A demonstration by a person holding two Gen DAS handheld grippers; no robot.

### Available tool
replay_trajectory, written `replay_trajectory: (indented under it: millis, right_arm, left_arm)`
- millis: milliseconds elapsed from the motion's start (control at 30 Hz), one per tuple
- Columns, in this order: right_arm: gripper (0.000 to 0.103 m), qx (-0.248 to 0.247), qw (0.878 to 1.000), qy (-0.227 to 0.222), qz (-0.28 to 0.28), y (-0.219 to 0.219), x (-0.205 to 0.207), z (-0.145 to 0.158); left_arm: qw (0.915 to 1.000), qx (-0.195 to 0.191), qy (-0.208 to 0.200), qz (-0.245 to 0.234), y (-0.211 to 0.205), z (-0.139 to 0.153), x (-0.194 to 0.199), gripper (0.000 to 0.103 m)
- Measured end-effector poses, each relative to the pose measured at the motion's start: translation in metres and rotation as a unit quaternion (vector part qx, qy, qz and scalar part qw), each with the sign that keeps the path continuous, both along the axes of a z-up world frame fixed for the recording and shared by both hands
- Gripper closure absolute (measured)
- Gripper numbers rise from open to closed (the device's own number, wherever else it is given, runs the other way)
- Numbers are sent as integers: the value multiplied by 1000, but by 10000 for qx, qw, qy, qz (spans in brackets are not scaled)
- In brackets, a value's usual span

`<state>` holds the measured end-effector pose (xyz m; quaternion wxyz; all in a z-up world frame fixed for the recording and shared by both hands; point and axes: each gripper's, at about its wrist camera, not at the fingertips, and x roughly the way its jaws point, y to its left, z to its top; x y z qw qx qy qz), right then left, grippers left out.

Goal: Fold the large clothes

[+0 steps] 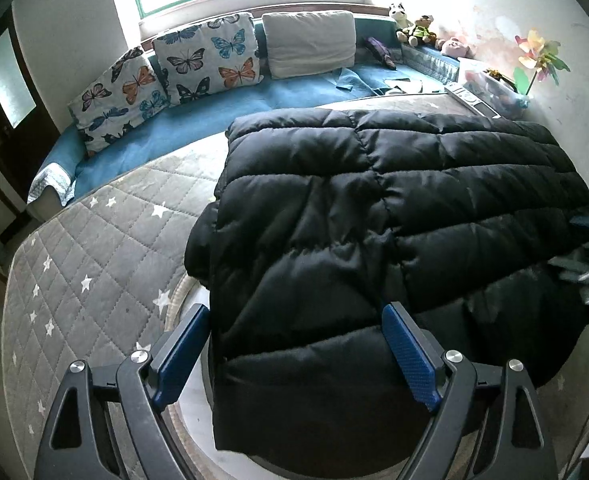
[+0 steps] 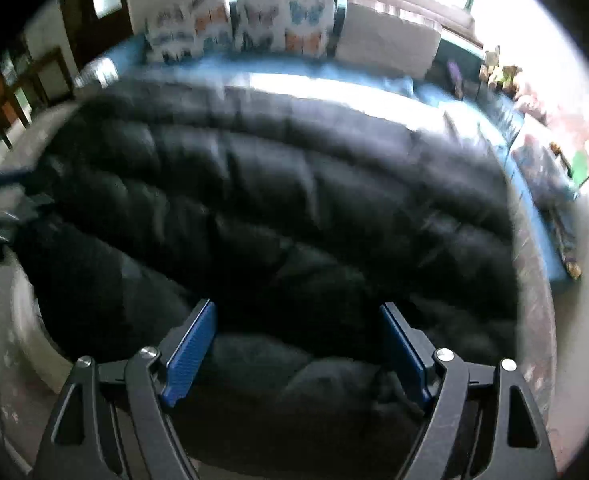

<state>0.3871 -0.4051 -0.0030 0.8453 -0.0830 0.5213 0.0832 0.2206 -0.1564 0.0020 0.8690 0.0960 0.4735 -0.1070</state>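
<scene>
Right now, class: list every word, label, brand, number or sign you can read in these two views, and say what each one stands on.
None can be read.
Black puffer jacket: no label or logo shows.
Butterfly cushions: pictures only, no words.
Clear box by the wall: contents too small to read.
Right wrist view: too blurred for any text.

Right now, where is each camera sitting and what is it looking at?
Left wrist: sits on the left hand-held gripper, looking down at the black puffy jacket on the grey star mat; its open blue fingers show.
Right wrist: sits on the right hand-held gripper, blurry, close over the jacket; open fingers show.
Both share the jacket, butterfly pillows and window.
</scene>
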Motion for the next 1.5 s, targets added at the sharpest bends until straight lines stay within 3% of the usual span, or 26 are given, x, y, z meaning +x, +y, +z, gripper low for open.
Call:
replay_trajectory:
  millis: [300, 433, 600, 733, 967, 1233, 1500]
  right_arm:
    - [13, -41, 9998, -156, -145, -4, -10, -7]
    - [14, 127, 9982, -370, -460, -13, -29, 1]
    - [14, 261, 9980, -282, -494, -21, -33, -4]
    - [14, 286, 9976, -434, -460, -17, -47, 9]
    - [14, 594, 9943, -650, -606, -14, -82, 21]
    - [14, 336, 9905, -1140, -689, 0, -116, 34]
    - [14, 261, 9867, -1423, -742, 17, -146, 40]
  left_arm:
    - [9996, -191, -128, -166, 0, 10, -26, 9]
    - [9990, -176, -230, -346, -9, 15, -42, 9]
    - [9988, -210, -137, -413, -16, 9, -47, 11]
    - [9980, -359, -158, -501, -17, 12, -59, 11]
    - [9965, -456, -522, -465, -19, 31, -111, 9]
    - [9948, -738, -670, -226, -6, 50, -173, 9]
    - [9946, -580, -851, -97, 7, 52, -224, 9]
